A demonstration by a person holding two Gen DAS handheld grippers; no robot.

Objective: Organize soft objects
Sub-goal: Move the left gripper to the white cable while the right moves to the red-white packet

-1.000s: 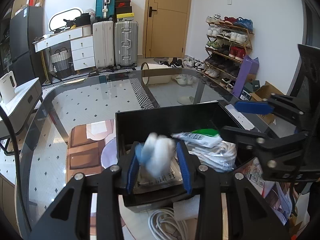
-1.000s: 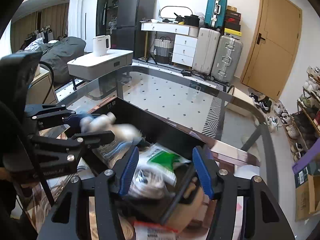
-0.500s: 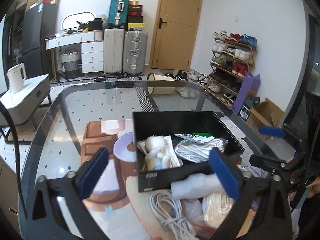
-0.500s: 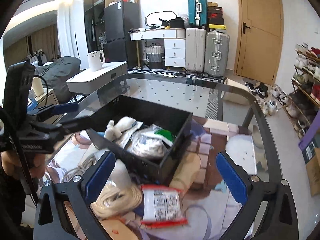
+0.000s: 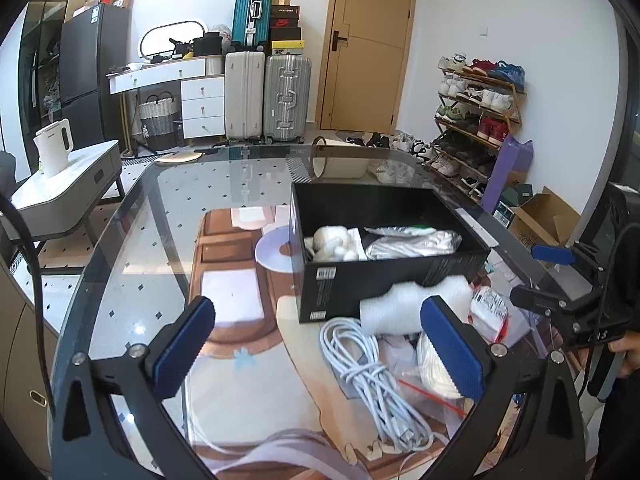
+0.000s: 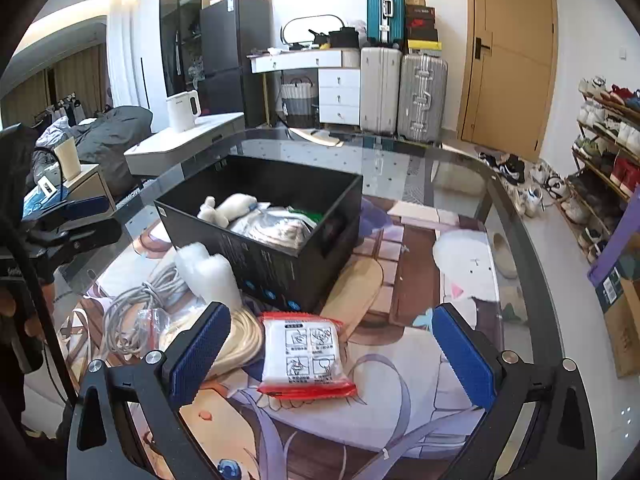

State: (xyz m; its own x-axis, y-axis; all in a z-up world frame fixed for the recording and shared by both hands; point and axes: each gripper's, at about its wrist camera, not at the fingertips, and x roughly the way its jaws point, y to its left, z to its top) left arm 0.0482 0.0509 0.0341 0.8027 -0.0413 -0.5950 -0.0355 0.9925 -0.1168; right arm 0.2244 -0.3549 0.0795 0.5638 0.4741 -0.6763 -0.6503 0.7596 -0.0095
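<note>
A black box (image 5: 384, 280) (image 6: 280, 268) stands on the glass table and holds a white plush toy (image 5: 332, 242) (image 6: 232, 206) and bagged white items (image 5: 412, 242) (image 6: 276, 226). In front of the box lie a white foam piece (image 5: 404, 306) (image 6: 214, 276), a coiled white cable (image 5: 368, 364) (image 6: 136, 312), a cream rope coil (image 5: 432, 364) (image 6: 244, 336) and a red-edged white packet (image 6: 304, 350) (image 5: 488, 308). My left gripper (image 5: 320, 348) is open and empty, pulled back over the cable. My right gripper (image 6: 332, 354) is open and empty, over the packet.
A printed mat (image 5: 240, 344) (image 6: 420, 280) covers the table under the box. The glass table edge (image 5: 120, 216) curves round at left. A white side table with a kettle (image 5: 52, 152) stands left. Suitcases and a shoe rack (image 5: 476, 96) stand behind.
My left gripper let the plush toy go into the box, opened wide and drew back. My right gripper also opened and drew back from the box.
</note>
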